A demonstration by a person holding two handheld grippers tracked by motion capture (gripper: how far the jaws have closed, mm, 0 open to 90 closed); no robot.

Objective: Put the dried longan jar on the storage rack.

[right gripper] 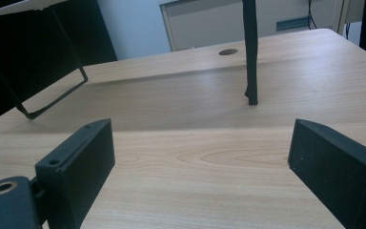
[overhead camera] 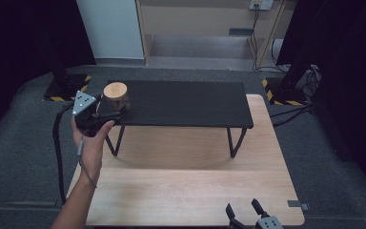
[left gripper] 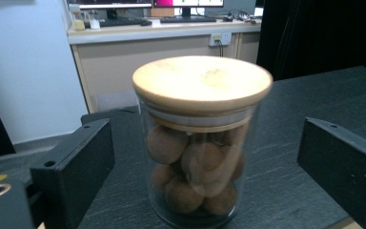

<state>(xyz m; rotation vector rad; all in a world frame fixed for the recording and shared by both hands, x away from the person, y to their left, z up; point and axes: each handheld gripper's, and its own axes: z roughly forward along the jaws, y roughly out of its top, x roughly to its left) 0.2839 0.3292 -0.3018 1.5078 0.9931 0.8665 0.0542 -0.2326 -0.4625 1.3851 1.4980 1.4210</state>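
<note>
Your left gripper [overhead camera: 108,110] is up at the L end of the black shelf [overhead camera: 186,102], jaws spread wide w/ the glass jar [left gripper: 201,143] standing upright between them. In the left gripper view there's a clear gap on both sides of the glass, so neither jaw touches it; the jar sits a bit nearer the L jaw than the R. Jar has a round wooden lid [left gripper: 202,81] seated on top and is packed w/ brown round things, prob nuts or dried fruit, can't tell thru the blur. It stands on the shelf's dark top, just ahead of your jaw tips. Your left hand [overhead camera: 93,143] wraps the gripper body from behind, cable trailing down beside your wrist.

Your right gripper [overhead camera: 245,213] is low, near the front R edge of the wooden table [overhead camera: 181,191], jaws spread, nothing between them. In the right gripper view bare woodgrain lies between the jaws; ahead of it one shelf leg [right gripper: 250,52] stands straight up, and the other wire leg frame [right gripper: 52,90] is off to its L
</note>
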